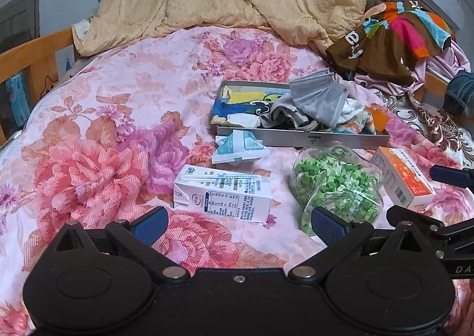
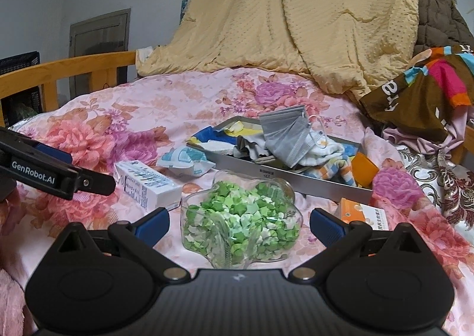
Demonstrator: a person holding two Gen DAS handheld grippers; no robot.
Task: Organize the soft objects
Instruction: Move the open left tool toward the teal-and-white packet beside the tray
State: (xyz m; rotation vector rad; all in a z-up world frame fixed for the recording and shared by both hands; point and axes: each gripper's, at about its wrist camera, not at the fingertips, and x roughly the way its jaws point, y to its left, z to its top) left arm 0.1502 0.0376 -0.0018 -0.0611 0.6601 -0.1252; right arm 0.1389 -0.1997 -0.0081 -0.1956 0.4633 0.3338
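On floral bedspread [image 1: 124, 105], cloths and grey mask [image 1: 320, 99] lay in metal tray [image 1: 296, 139]; left gripper [image 1: 237, 223] and right gripper [image 2: 238, 225] gaped empty; sorting seemingly near done.

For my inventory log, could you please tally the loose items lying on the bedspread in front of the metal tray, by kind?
Milk carton: 1
Jar of green paper stars: 1
Orange medicine box: 1
Crumpled wrapper: 1
Total: 4
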